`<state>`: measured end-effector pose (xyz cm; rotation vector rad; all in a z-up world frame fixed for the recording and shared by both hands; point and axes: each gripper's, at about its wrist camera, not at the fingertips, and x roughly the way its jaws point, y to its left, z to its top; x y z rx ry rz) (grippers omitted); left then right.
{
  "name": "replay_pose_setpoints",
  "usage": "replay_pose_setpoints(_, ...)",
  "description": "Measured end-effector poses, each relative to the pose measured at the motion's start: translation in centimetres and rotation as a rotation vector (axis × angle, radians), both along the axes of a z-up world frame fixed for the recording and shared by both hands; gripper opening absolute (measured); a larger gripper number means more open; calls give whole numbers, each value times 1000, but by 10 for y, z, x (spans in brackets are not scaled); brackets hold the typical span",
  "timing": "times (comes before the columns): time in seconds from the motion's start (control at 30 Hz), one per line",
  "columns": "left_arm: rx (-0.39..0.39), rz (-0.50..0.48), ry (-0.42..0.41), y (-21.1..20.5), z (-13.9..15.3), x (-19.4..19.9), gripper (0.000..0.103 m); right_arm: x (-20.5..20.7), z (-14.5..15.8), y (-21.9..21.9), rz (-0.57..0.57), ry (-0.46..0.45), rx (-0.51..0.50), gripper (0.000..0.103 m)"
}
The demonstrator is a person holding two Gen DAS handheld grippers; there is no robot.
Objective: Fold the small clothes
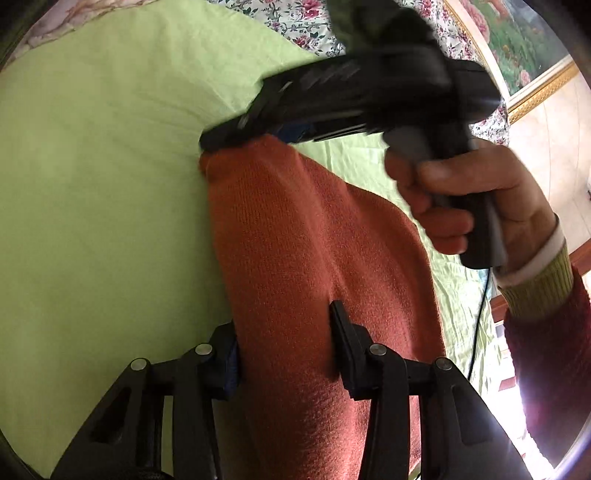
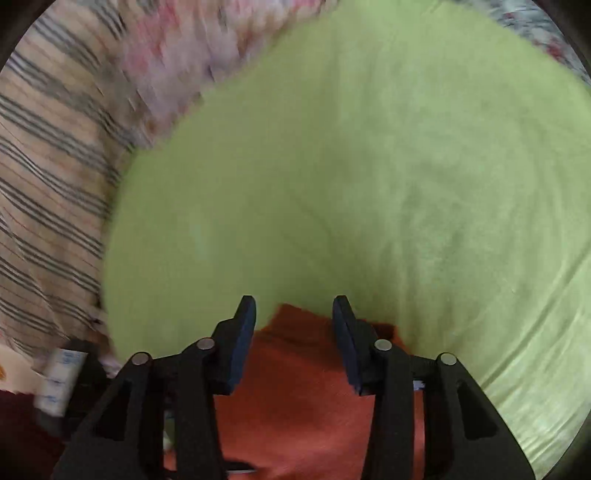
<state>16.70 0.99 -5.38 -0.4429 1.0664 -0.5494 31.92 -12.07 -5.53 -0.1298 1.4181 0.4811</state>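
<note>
A rust-orange knitted garment [image 1: 295,240] lies in a long fold on a light green sheet [image 1: 92,184]. In the left wrist view the cloth runs between the left gripper's [image 1: 284,328] parted fingers; whether they clamp it is unclear. The right gripper [image 1: 221,136], held by a hand [image 1: 472,199], presses on the garment's far end. In the right wrist view the right gripper [image 2: 293,314] has its fingers parted over the garment's edge [image 2: 295,369], with cloth lying between them.
A floral bedspread [image 1: 295,18] lies beyond the sheet, with a gold-framed picture [image 1: 524,48] behind it. Striped cloth [image 2: 48,166] lies left of the sheet in the right wrist view. A black cable [image 1: 480,321] hangs from the right gripper's handle.
</note>
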Motion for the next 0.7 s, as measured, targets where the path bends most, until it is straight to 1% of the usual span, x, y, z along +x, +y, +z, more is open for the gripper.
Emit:
replay_pose_setpoints(0.03, 3, -3, -2, 2, -1, -3, 42, -1, -5, 3, 18, -5, -39, 44)
replay_pose_setpoints(0.07, 8, -7, -6, 1, 0, -4, 42, -3, -10, 5, 35, -19, -84, 24)
replay_pose_setpoints(0.1, 14, -10, -8, -1, 1, -3, 42, -4, -12, 4, 33, -26, -109, 1)
replay_pose_setpoints(0.13, 16, -11, -8, -2, 2, -2, 42, -6, -11, 3, 29, -44, -126, 0)
replay_pose_setpoints(0.2, 9, -10, -6, -2, 4, -3, 42, -11, 5, 3, 18, -119, -80, 0)
replay_pose_setpoints(0.23, 6, -11, -6, -2, 4, -3, 42, -13, 21, -3, -23, -178, -44, 0)
replay_pose_setpoints(0.27, 3, -15, -4, -2, 4, -2, 42, -12, 31, -6, -55, -217, -13, 0)
replay_pose_setpoints(0.33, -8, -26, 21, 1, 2, 4, 47, -12, 51, -22, -143, -294, 58, 0)
replay_pose_setpoints(0.37, -18, -25, 33, 8, -1, 10, 49, -12, 58, -33, -194, -317, 94, 0)
replay_pose_setpoints(0.43, -57, -12, 49, 22, -4, 27, 51, -13, 58, -51, -246, -275, 169, 1)
replay_pose_setpoints(0.47, -80, -1, 55, 28, -5, 37, 52, -15, 58, -55, -266, -268, 189, 1)
replay_pose_setpoints(0.53, -114, 15, 61, 35, -8, 57, 51, -30, 60, -60, -288, -285, 215, 1)
replay_pose_setpoints(0.6, -138, 28, 74, 40, -13, 81, 49, -43, 62, -60, -310, -303, 241, 2)
replay_pose_setpoints(0.63, -154, 27, 89, 40, -18, 94, 48, -55, 64, -66, -337, -311, 269, 2)
replay_pose_setpoints(0.7, -177, 20, 110, 40, -25, 111, 28, -70, 66, -73, -379, -335, 294, 2)
